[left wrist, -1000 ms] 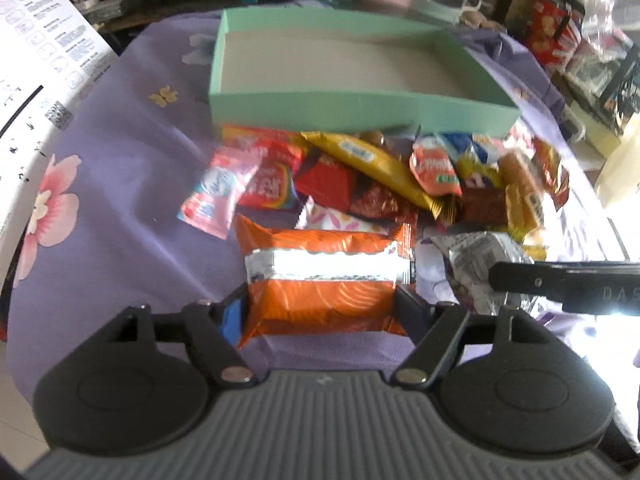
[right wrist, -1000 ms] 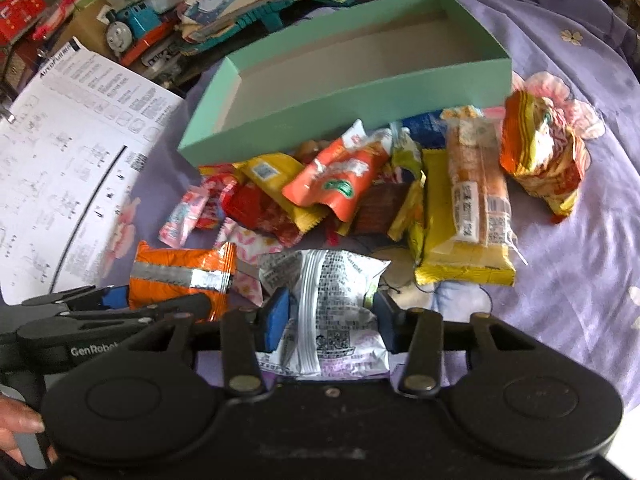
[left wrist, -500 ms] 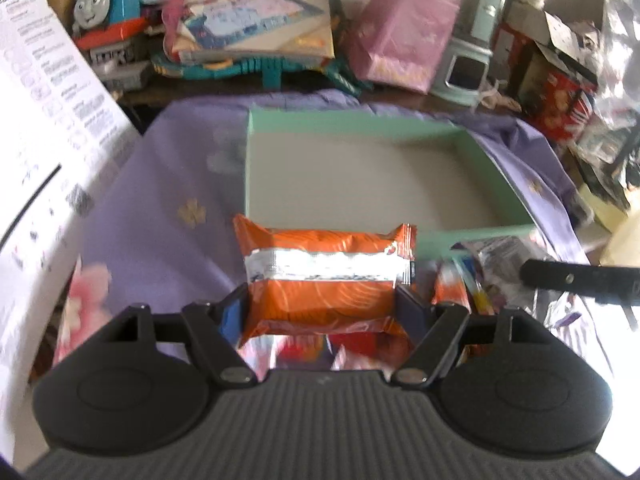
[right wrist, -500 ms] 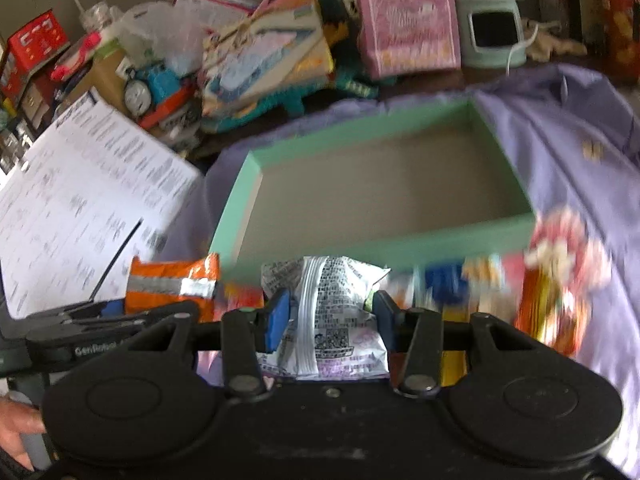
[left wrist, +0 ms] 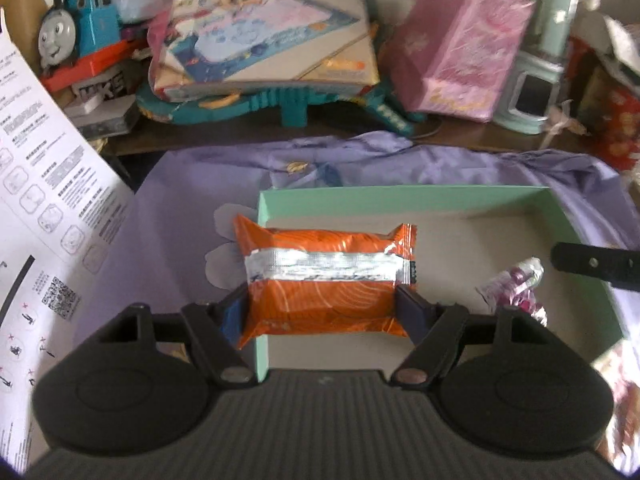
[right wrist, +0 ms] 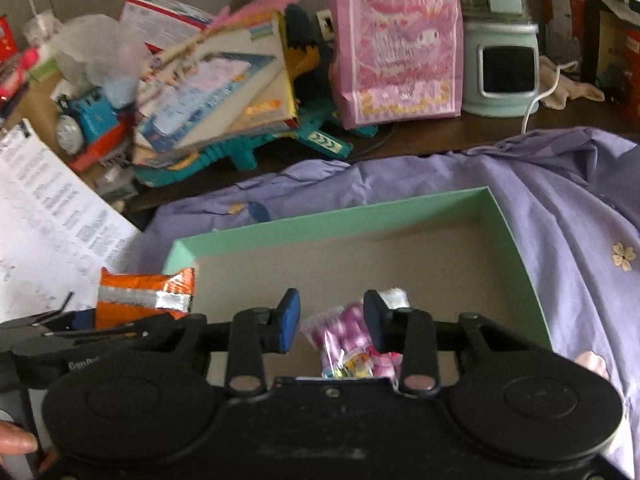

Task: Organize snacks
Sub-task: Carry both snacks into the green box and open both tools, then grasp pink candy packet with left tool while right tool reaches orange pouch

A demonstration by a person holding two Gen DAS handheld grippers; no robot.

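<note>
My left gripper (left wrist: pixel 322 312) is shut on an orange snack packet (left wrist: pixel 324 276) with a silver band. It holds the packet level over the left wall of the mint-green box (left wrist: pixel 400 194). In the right wrist view my right gripper (right wrist: pixel 332 320) hangs over the box (right wrist: pixel 320 224), its jaws closing. A crumpled purple-and-white packet (right wrist: pixel 344 336) sits low between them against the right finger, with a gap to the left pad. The left wrist view shows that packet (left wrist: pixel 516 292) tilted over the box floor, under a right gripper finger (left wrist: pixel 592 266).
The box stands on a lilac flowered cloth (right wrist: pixel 580 200). A white printed sheet (left wrist: pixel 40 220) lies to the left. Behind the box are a toy train (left wrist: pixel 76 28), stacked books (left wrist: pixel 272 32), a pink gift bag (right wrist: pixel 396 40) and a pale green appliance (right wrist: pixel 500 68).
Both grippers have moved forward from the snack pile to over the box, each with its packet. The right jaws have narrowed, and their packet has turned and slipped lower.
</note>
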